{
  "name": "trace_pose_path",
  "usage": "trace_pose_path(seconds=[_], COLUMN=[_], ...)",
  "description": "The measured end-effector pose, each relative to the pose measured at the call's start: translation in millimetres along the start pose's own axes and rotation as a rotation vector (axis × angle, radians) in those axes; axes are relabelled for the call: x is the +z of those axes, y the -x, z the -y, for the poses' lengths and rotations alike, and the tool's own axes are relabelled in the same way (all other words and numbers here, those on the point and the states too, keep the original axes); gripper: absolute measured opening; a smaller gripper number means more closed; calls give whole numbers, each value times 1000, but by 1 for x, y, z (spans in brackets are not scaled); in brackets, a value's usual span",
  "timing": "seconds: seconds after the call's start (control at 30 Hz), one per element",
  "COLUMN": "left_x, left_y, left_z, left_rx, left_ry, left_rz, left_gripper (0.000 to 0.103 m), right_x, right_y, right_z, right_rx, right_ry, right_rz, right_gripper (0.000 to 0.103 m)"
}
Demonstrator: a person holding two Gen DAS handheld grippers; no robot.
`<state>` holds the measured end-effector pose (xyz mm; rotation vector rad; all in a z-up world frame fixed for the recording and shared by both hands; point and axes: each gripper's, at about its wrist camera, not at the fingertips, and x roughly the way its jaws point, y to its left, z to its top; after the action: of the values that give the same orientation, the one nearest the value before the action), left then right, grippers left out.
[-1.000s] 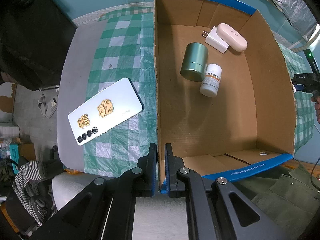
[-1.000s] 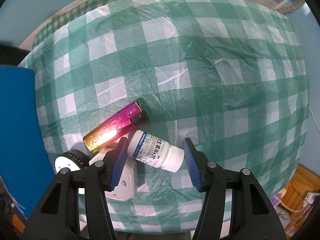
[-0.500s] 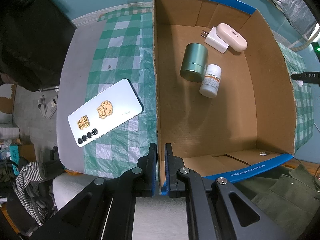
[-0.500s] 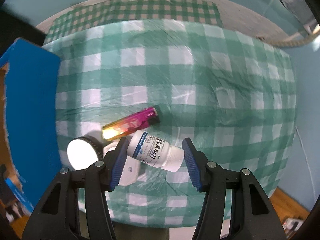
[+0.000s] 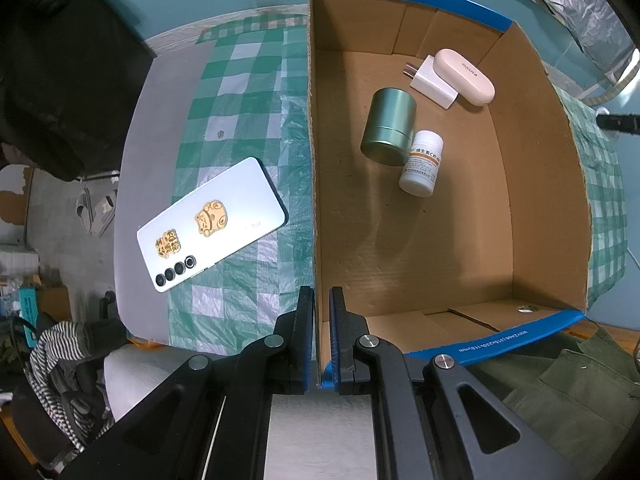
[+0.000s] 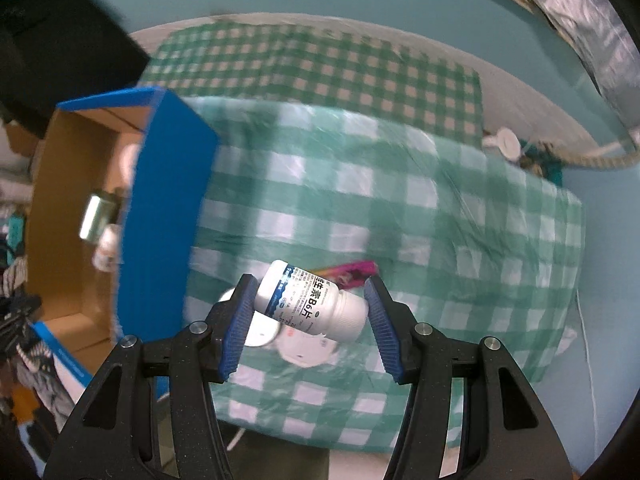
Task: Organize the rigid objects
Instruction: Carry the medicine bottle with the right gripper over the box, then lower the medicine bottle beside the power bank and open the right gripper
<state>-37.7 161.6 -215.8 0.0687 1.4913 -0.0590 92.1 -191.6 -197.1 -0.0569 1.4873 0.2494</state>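
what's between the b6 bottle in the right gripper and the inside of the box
Only the cardboard box's blue side wall lies between the white pill bottle, held in the right gripper, and the inside. The box is open-topped, with bare floor near the left gripper.

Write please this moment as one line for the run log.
left gripper: shut on box wall | right gripper: shut on white bottle, lifted above cloth | box holds: green tin, bottle, charger, pink case

Box floor (image 5: pixel 460 240) near half bare — far half cluttered.
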Motion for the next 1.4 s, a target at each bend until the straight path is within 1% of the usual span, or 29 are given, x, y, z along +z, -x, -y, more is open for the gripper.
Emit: trace_pose_path(seconds=[0.17,0.5,0.7,0.83,1.13,1.23,1.4], left_x=[0,0,-2,-5,-8,-8,-8], left_y=[0,0,1,2,2,3,3], left_z=[0,0,0,-2,-3,-3,-4], left_rx=[0,-1,-2,-4,-7,-8,-7], left_ry=[0,0,3,13,20,17,20], left_rz=[0,0,2,5,5,6,7], left_gripper=[7,7,7,7,7,7,7], right_x=[16,36,41,42,39,40,41], right_y=[14,29,24,12,-16,-23,-27], right_z=[-30,-92,-130,-150,-170,-171,-171], right_rx=[24,33,28,19,6,9,-16], right_ry=[76,237,337,394,470,484,485], right_rz=[26,57,56,33,-24,-30,-21], right_gripper=[56,56,56,56,56,56,56])
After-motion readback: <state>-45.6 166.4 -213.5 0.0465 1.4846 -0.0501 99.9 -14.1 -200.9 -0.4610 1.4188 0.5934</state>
